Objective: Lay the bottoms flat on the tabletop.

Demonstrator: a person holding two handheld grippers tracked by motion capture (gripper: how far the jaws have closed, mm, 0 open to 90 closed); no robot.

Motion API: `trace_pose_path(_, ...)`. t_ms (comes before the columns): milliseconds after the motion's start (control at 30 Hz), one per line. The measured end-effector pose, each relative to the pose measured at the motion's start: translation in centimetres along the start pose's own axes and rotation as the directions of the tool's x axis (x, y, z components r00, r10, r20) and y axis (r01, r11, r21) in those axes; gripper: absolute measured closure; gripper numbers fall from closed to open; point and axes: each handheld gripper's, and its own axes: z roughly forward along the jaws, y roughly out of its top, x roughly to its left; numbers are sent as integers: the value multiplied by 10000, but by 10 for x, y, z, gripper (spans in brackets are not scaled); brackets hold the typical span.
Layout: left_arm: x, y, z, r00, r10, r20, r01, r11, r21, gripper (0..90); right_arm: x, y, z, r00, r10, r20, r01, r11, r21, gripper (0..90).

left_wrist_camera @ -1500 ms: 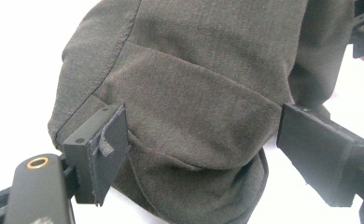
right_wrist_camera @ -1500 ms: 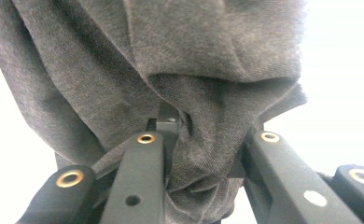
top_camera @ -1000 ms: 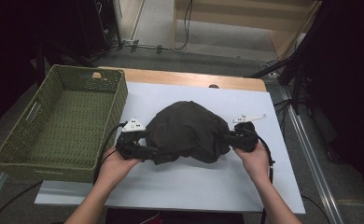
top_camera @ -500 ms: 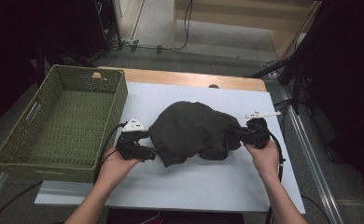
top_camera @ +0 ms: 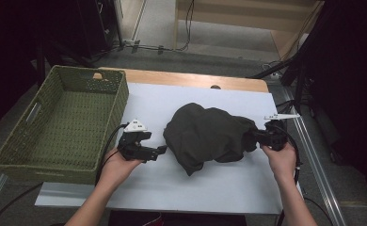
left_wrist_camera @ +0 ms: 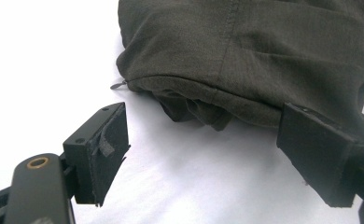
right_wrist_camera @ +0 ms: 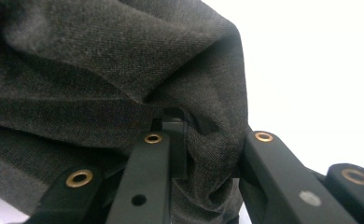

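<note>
A dark olive garment is lying bunched in the middle of a white-covered counter, its long axis running left to right between a person's two hands. The right gripper is clenching the cloth's right end, the fabric pulling out toward it. The left gripper is resting just beside the garment's left edge with its jaws released and nothing between them; the cloth lies directly ahead of those jaws. A green woven basket is sitting at the counter's left side, nearer the left hand. The left gripper view is showing what the high view cannot: a stitched hem and a small zipper pull at the near edge. The right gripper view is revealing the fabric pinched and folded between its black jaws.
</note>
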Motion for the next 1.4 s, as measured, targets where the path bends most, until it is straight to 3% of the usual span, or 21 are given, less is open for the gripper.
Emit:
trace_pose_path(167, -2, 3, 4, 10000, -69, -33, 69, 10000, 17, 174, 1, -3, 3, 9999, -53, -130, 55, 9999, 110, 725)
trace_pose_path(333, -4, 6, 8, 9998, -15, -207, 17, 9999, 120, 174, -2, -7, 4, 9998, 32, -203, -30, 10000, 76, 515)
trace_pose_path(400, -3, 7, 10, 9994, -92, -320, 99, 9997, 207, 173, -3, -9, 3, 9998, 57, -170, -55, 9999, 116, 470)
trace_pose_path(567, -1, 10, 17, 9992, -397, -2, 397, 9987, 329, 173, -1, -13, -4, 9998, 20, -209, -21, 10000, -47, 366)
trace_pose_path(733, 0, 11, 29, 9988, -485, -6, 484, 9965, 686, 175, 5, -16, -14, 9995, -62, -303, 53, 9996, -289, 346)
trace_pose_path(1033, 7, 13, 44, 9957, -924, -22, 923, 9928, 766, 237, 16, -20, -34, 9984, -285, -490, 251, 9974, -674, 352)
trace_pose_path(1167, 9, 13, 48, 9944, -1046, -124, 1053, 9894, 1002, 308, 22, -17, -41, 9972, -567, -479, 534, 9963, -677, 370)
trace_pose_path(1300, 11, 11, 53, 9918, -1277, 33, 1260, 9821, 1400, 423, 28, -13, -50, 9939, -994, -483, 949, 9915, -889, 364)
trace_pose_path(1400, 11, 10, 56, 9931, -1162, 135, 1133, 9841, 1370, 497, 33, -11, -51, 9916, -1183, -529, 1130, 9890, -951, 335)
